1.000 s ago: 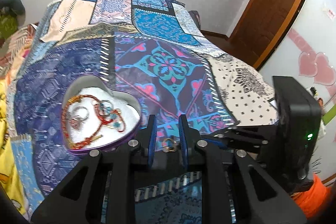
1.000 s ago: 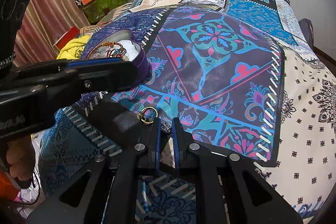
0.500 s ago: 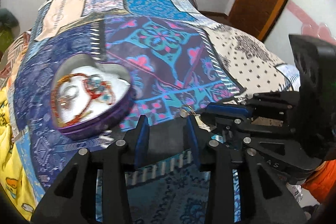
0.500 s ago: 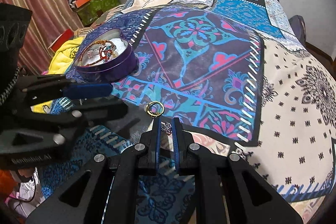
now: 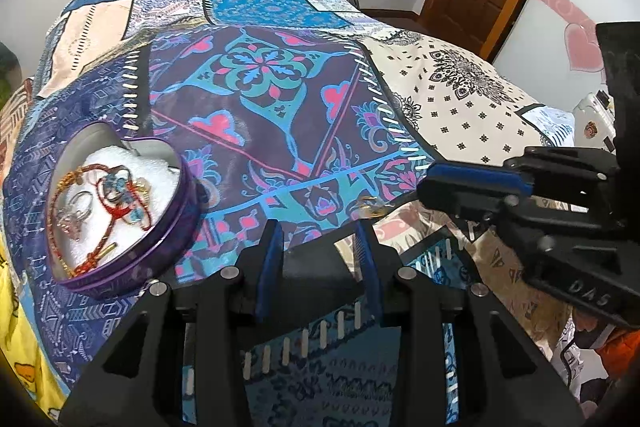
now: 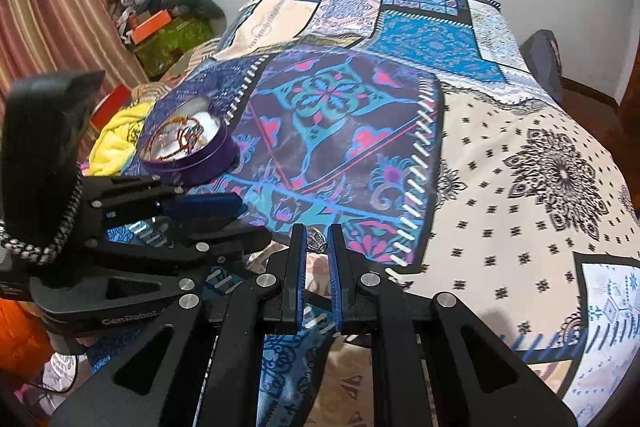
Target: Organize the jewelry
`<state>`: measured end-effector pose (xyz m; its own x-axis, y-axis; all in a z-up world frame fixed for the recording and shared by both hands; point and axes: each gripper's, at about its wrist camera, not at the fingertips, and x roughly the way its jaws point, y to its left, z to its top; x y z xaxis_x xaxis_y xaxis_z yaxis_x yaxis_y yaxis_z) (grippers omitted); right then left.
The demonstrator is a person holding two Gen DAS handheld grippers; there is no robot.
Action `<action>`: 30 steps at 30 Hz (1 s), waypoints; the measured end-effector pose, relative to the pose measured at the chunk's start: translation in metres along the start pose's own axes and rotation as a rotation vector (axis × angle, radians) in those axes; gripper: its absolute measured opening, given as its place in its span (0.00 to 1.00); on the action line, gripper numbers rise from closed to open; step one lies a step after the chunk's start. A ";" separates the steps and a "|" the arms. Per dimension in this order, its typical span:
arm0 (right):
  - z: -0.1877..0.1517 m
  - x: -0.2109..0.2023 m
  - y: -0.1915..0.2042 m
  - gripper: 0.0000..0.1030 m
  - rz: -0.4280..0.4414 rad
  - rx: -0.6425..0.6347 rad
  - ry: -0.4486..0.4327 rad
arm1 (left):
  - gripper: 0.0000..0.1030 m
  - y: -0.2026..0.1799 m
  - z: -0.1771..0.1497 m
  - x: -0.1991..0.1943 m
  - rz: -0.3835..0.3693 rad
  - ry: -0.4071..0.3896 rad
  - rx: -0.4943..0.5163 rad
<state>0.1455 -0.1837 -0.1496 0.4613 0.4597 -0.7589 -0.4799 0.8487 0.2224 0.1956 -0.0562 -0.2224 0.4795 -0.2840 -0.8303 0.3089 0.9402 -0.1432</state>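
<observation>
Reading "GenRobot" on left claw (image 6: 208, 207), "DAS" on right claw (image 5: 424, 187); heart tin (image 5: 120, 211) nearby

Heart-shaped tin (image 5: 120, 227) on bedspread (image 5: 264, 131) at left, bracelets (image 5: 96, 203) inside, ring (image 5: 370, 207) well right

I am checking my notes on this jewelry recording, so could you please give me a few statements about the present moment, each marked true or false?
1. The heart-shaped tin has its lid on. False: it is open, with bracelets and rings inside.
2. The right gripper pinches a small silver ring. True.
3. The left gripper holds a bracelet. False: its fingers are apart, with nothing between them.
4. A gold ring lies on the bedspread, outside the tin. True.
5. The tin sits on the cream dotted patch. False: it sits on a dark blue patch.
</observation>
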 end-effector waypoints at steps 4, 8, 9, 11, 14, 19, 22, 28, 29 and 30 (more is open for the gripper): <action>0.001 -0.002 -0.005 0.09 -0.008 0.019 -0.008 | 0.35 -0.008 0.001 0.006 -0.023 0.014 0.029; 0.009 -0.013 -0.007 0.09 -0.004 0.023 -0.043 | 0.35 -0.017 0.002 0.009 -0.032 0.014 0.059; 0.013 -0.019 -0.006 0.09 -0.004 0.020 -0.063 | 0.35 -0.016 0.002 0.008 -0.032 0.011 0.053; 0.017 -0.026 -0.004 0.09 0.000 0.011 -0.089 | 0.35 -0.013 0.001 0.006 -0.036 0.006 0.032; 0.021 -0.025 0.000 0.09 0.001 -0.009 -0.095 | 0.35 -0.007 -0.002 0.003 -0.034 0.002 0.009; 0.015 -0.008 -0.007 0.09 -0.019 0.008 -0.056 | 0.35 -0.001 -0.006 -0.002 -0.042 0.007 0.003; 0.008 0.004 -0.016 0.09 -0.078 0.011 -0.016 | 0.35 -0.005 -0.006 0.000 -0.047 0.013 0.015; 0.000 0.011 -0.030 0.09 -0.113 0.029 0.024 | 0.35 -0.014 0.001 0.007 -0.056 0.016 0.040; 0.000 0.008 -0.030 0.09 -0.113 0.032 0.019 | 0.35 -0.015 0.004 0.010 -0.054 0.017 0.042; 0.000 0.005 -0.031 0.09 -0.113 0.035 0.010 | 0.35 -0.015 0.006 0.012 -0.052 0.019 0.042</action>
<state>0.1629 -0.2072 -0.1601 0.5030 0.3584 -0.7865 -0.3992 0.9034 0.1563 0.2019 -0.0754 -0.2272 0.4461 -0.3278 -0.8328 0.3672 0.9156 -0.1637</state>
